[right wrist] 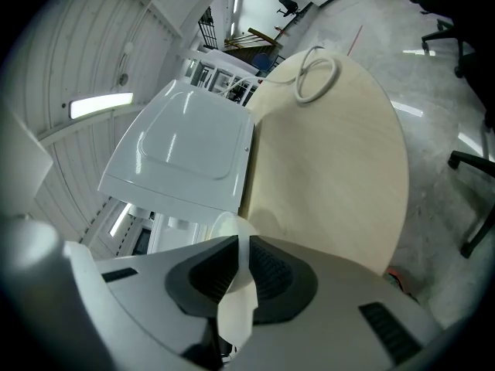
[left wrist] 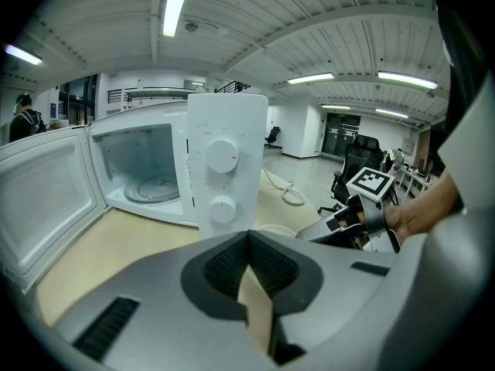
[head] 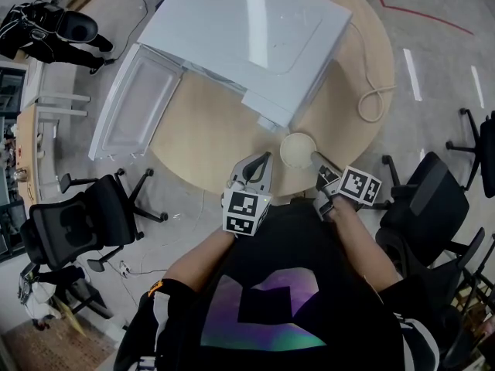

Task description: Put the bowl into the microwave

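Bowl point(head: 297, 149) waits at the table's point(head: 209, 130) near edge, rim pinched by the right gripper point(head: 318, 159); the left gripper point(head: 260, 165) is closed, empty. Such a one-sided hold (thin rim) could let it tip before reaching the microwave point(head: 255, 29).

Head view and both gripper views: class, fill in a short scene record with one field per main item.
object: cream round bowl, near the front edge of the round wooden table
appliance: white microwave oven, door swung open, no bowl inside
right gripper: shut on the bowl's rim
left gripper: shut, empty
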### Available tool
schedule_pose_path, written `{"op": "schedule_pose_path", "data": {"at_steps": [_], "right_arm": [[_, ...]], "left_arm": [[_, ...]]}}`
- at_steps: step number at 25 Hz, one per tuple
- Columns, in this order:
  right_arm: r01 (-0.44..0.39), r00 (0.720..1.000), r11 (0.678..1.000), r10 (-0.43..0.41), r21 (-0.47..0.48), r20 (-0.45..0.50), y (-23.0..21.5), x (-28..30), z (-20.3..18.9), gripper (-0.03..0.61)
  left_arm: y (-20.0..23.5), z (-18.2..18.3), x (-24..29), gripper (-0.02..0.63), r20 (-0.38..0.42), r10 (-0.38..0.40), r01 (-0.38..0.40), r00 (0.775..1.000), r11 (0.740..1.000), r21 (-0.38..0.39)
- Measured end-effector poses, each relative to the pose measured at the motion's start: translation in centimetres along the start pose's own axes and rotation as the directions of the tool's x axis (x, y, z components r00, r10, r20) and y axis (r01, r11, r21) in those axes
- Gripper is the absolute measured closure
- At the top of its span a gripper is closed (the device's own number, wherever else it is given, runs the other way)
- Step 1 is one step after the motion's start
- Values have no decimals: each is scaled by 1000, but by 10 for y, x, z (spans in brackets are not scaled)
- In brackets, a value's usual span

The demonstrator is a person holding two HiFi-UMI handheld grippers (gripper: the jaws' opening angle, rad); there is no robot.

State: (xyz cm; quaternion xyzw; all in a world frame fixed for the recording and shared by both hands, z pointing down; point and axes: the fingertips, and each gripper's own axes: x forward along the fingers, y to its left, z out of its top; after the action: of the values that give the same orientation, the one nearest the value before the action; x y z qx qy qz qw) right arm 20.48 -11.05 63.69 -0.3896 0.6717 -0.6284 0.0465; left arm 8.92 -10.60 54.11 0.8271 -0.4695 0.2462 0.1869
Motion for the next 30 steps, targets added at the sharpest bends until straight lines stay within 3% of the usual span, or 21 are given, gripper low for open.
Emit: {"op": "schedule_pose_path", "data": {"at_steps": [14, 30], "right_arm": [[-67, 998, 996, 66, -52, -18, 37, -4, -12, 528], [-98, 995, 992, 97, -75, -26, 108, 33, -57, 528]], "left_arm": [[17, -1, -21, 568, 34, 49, -47, 998, 998, -40], [94, -13, -70, 568, 89, 105, -94, 991, 989, -115]]}}
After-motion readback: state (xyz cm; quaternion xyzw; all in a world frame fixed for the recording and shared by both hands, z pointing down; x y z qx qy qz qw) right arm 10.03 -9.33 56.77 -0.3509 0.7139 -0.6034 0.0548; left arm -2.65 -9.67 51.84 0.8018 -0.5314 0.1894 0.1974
